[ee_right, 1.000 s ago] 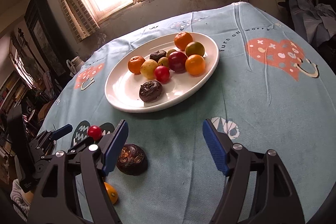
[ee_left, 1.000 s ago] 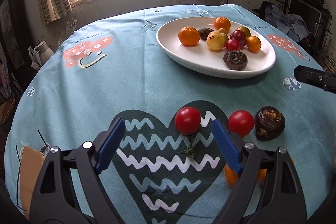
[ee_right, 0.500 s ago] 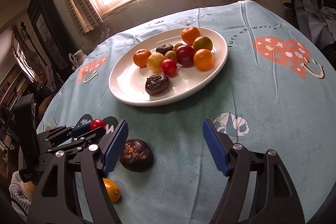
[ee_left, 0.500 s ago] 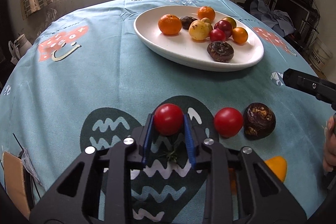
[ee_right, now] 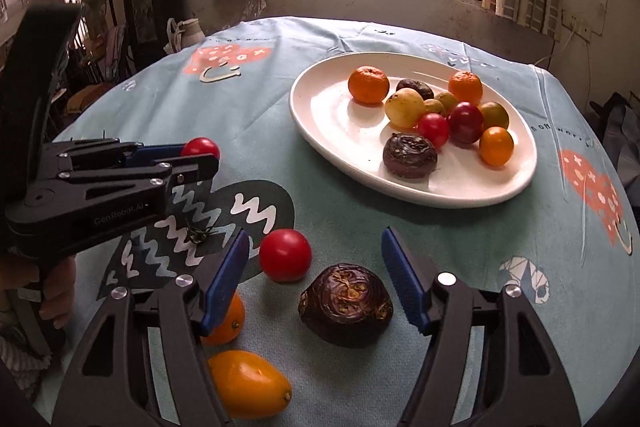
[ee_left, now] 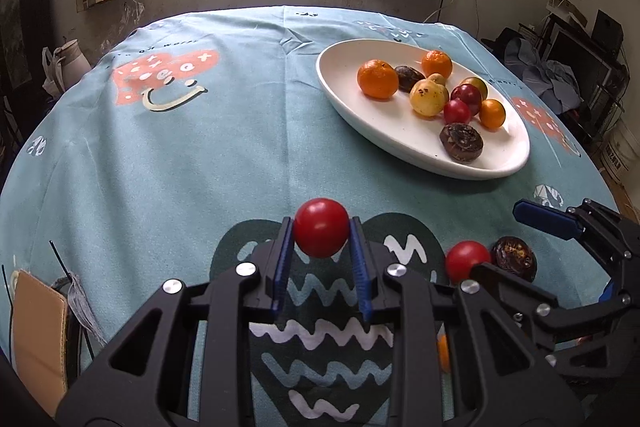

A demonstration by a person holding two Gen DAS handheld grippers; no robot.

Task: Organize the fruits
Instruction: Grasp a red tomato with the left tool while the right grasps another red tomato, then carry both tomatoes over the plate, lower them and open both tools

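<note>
**Fruits: one red tomato clamped, remainder split between cloth and plate**

Red tomato (ee_left: 321, 227) sits pinched between the blue pads of the left gripper (ee_left: 321, 241), jaws drawn tight against both its sides; whether it is clear of the tablecloth (ee_left: 180, 167) cannot be told. In the right wrist view the same gripper lies at 9 o'clock, tomato at its tip.

Right gripper (ee_right: 314, 277) stands part open, its jaws having just been closing. The pads press on nothing. Between them, on the cloth, lie a second tomato (ee_right: 285, 255) toward the left finger and a dark wrinkled fruit (ee_right: 346, 309) toward the right finger, the two just beside each other.

A small orange fruit (ee_right: 226, 323) shows partly behind the right gripper's left finger; an oval orange-yellow fruit (ee_right: 250, 383) lies at 6 o'clock from it.

White oval plate (ee_right: 332, 123), at 1 o'clock from the right gripper and well apart from the loose fruit, carries a cluster of orange, yellow, red and dark fruits.

A hand (ee_right: 52, 291) grips the left gripper's handle.
</note>
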